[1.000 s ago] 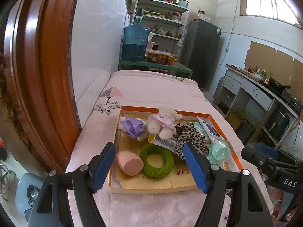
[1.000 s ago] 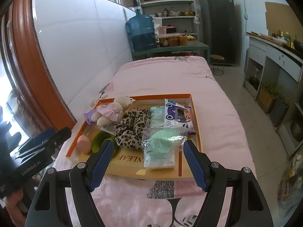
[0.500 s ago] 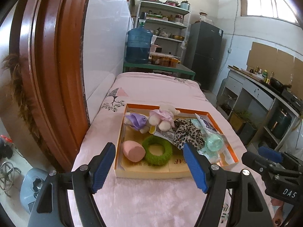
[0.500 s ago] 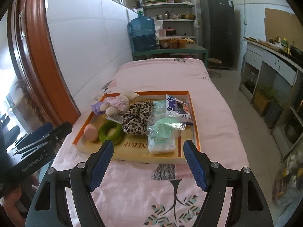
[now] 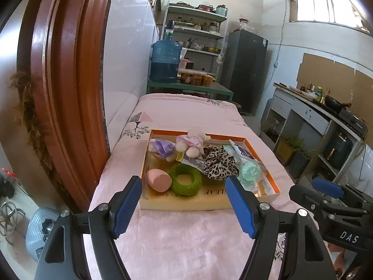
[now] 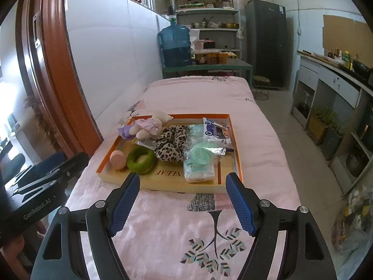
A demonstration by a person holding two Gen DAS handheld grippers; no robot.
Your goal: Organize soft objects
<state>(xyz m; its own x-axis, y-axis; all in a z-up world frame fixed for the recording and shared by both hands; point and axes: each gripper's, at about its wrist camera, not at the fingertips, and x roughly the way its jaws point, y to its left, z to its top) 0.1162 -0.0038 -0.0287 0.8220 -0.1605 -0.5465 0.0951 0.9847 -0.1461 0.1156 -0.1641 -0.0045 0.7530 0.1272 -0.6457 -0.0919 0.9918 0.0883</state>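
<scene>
An orange-rimmed tray [image 5: 272, 183] [image 6: 236, 140] lies on the pink bed. In it are a pink sponge egg [image 5: 159, 180] [image 6: 117, 159], a green fuzzy ring [image 5: 185, 179] [image 6: 141, 160], a leopard scrunchie [image 5: 219, 162] [image 6: 172, 141], a plush toy in a pink dress [image 5: 191, 142] [image 6: 149, 127], a purple cloth flower [image 5: 162, 147] [image 6: 124, 131], a bagged mint-green puff [image 5: 250, 171] [image 6: 200, 156] and a printed packet [image 6: 216, 129]. My left gripper [image 5: 184, 206] is open and empty, short of the tray's near edge. My right gripper [image 6: 183, 204] is open and empty, also short of the tray.
A pink blanket [image 6: 200, 93] covers the bed. A brown door frame [image 5: 60, 81] and white wall stand at the left. A blue water jug [image 5: 165, 61] sits on a green table beyond the bed, by shelves and a dark fridge [image 5: 247, 70]. A counter [image 6: 331, 74] runs along the right.
Both grippers have drawn back from the tray toward the bed's near end and stayed open. The tray's items have not moved.
</scene>
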